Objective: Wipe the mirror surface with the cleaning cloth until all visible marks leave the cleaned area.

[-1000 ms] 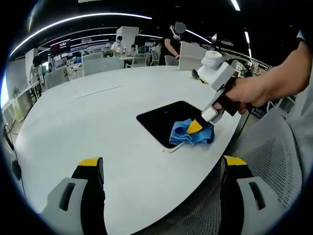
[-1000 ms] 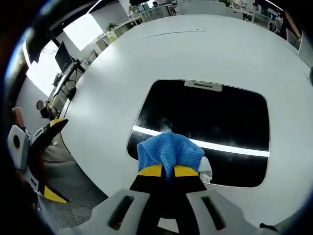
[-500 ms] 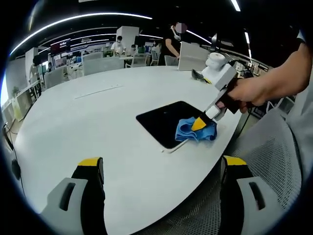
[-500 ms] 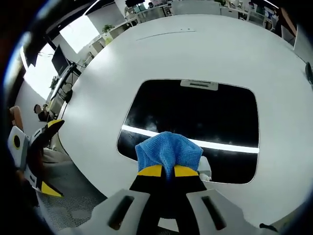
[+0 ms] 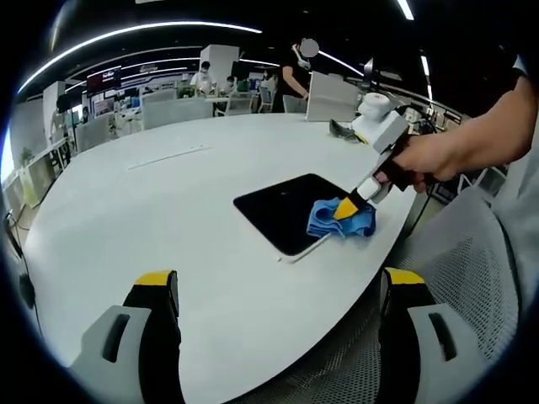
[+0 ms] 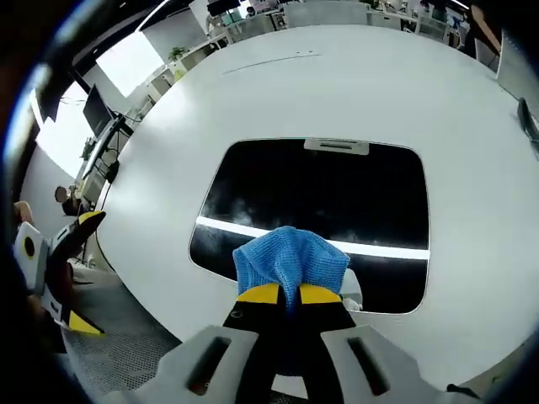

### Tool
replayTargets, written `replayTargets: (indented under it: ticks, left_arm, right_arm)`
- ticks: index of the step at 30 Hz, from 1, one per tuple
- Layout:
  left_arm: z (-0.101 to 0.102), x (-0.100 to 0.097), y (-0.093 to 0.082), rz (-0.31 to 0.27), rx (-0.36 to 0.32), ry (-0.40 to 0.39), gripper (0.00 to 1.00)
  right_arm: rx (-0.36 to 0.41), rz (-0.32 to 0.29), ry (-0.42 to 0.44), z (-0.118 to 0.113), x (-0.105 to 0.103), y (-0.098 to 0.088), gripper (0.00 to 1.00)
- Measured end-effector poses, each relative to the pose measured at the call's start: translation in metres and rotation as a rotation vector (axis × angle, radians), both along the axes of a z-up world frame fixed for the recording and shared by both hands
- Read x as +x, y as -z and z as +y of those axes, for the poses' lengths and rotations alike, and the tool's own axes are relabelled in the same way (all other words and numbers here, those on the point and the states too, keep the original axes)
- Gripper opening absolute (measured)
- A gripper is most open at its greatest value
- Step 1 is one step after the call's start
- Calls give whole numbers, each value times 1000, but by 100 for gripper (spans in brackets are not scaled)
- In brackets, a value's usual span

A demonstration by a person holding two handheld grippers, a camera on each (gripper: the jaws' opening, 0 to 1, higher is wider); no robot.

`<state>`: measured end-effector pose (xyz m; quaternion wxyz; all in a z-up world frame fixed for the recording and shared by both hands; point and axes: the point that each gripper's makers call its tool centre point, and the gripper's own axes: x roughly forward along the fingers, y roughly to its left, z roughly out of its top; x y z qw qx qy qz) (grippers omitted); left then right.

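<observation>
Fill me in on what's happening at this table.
A person is wiping a dark mirror lying flat on a white table. The right gripper is shut on a blue cleaning cloth, pressing it near the mirror's edge. The left gripper hangs open over the table, holding nothing.

A large white round table (image 5: 152, 210) takes most of the left gripper view, and it has a thin seam (image 5: 173, 156) across its far part. A grey mesh chair (image 5: 459, 252) stands at the right edge of the table. Behind it there is an open office with desks (image 5: 173, 105) and some people (image 5: 295, 71) (they are small and far away). Long light strips (image 5: 126, 34) run on the dark ceiling. A small dark object (image 5: 344, 130) lies near the far edge of the table.
</observation>
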<state>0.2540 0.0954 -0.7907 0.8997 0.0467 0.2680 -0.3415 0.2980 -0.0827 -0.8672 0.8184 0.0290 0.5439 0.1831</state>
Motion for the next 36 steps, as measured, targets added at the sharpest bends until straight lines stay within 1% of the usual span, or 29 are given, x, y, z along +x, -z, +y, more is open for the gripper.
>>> replayTargets:
  ticks: [7, 18, 23, 27, 32, 36]
  left_arm:
    - [0, -1, 0, 1, 1, 1, 99]
    - [1, 0, 0, 1, 0, -6, 99]
    - [0, 0, -2, 5, -21, -9, 99]
    - [-1, 1, -5, -5, -38, -11, 99]
    - [-3, 2, -8, -22, -52, -8, 99]
    - [-4, 3, -9, -25, -58, -8, 99]
  right_arm:
    - [2, -4, 4, 1, 0, 0, 0]
    - [-23, -9, -16, 2, 5, 1, 0]
    - [-24, -9, -11, 3, 11, 2, 0]
    - [-24, -12, -9, 3, 17, 2, 0]
    - [-26, -14, -8, 4, 27, 2, 0]
    - [-25, -15, -7, 4, 36, 2, 0]
